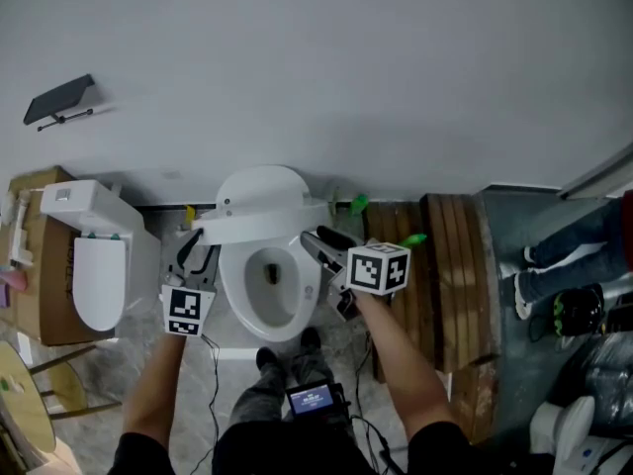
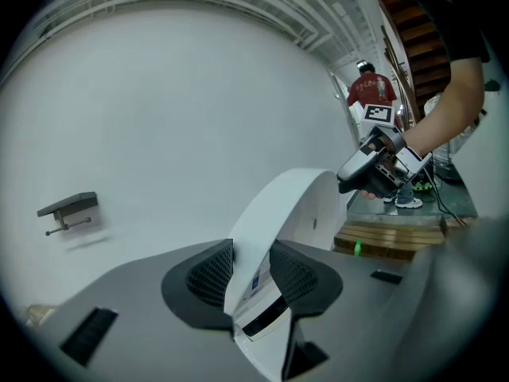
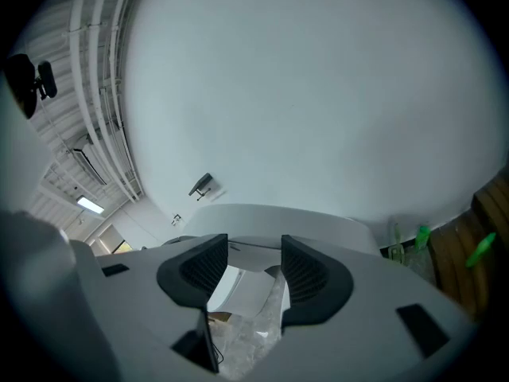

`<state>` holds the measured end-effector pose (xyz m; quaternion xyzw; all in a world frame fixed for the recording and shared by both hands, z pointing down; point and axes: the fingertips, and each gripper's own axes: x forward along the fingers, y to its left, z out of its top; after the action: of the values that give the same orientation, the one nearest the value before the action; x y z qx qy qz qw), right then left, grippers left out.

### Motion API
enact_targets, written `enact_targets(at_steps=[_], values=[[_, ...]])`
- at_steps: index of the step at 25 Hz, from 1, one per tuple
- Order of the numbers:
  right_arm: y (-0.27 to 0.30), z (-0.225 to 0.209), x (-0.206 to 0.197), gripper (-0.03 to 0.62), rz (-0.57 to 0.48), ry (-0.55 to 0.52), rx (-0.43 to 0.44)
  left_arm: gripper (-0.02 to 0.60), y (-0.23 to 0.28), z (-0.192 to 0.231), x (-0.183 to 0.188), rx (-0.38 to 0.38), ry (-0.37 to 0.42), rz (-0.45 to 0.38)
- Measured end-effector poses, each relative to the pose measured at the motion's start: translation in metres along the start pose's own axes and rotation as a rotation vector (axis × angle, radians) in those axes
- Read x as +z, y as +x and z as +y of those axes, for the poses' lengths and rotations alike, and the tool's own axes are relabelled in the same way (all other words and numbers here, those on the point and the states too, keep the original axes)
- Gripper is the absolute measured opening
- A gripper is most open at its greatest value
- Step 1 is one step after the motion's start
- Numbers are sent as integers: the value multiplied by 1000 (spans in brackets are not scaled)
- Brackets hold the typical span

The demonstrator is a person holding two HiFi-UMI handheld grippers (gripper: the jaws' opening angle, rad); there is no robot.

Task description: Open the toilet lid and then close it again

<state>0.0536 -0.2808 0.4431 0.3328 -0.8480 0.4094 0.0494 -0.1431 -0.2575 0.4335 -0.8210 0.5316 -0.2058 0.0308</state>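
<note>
Left gripper view: toilet lid [image 2: 296, 205] stood half raised, its rim passing between the parted, unclamped jaws of the left gripper [image 2: 251, 255], its lower end hidden behind them. Right gripper [image 3: 253, 267]: jaws wide apart, empty, lid just beyond them. Toilet bowl [image 1: 230, 287]: uncovered, dark drain inside, rear hidden under lid.

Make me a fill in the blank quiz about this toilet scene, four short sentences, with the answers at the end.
1. The rim of the toilet lid stands ___ the jaws of the left claw.
2. The right claw is ___, with nothing between its jaws.
3. In the head view, the wooden pallet lies to the ___ of the toilet.
4. The lid of the second toilet, at the left of the head view, is ___.
Missing words: between; open; right; closed.
</note>
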Motion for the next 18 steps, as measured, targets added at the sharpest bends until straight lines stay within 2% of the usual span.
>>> enact_targets(at_steps=[7,9,10,11,12,15,16,18], values=[[-5,0,-19,198,28,31,20,133,-14,-14,-11,-49,45,3],[-7,0,-24,199,38,38,29,133,-22,-18,-16,-80,19,-5],[-8,-1,-26,198,39,41,33,133,-27,-19,-20,-89,-19,-9],[-9,-2,-28,198,41,44,37,133,-35,-18,-25,-93,-83,-10],[-9,-3,-30,198,45,44,39,133,-42,-14,-29,-95,-186,-10],[-9,-4,-31,198,55,37,43,133,-58,8,-28,-114,-642,-60],[-9,-4,-30,198,55,35,47,133,-56,15,-24,-123,-767,-71],[-9,-4,-32,198,60,33,51,133,-42,23,-25,-130,-925,-32]])
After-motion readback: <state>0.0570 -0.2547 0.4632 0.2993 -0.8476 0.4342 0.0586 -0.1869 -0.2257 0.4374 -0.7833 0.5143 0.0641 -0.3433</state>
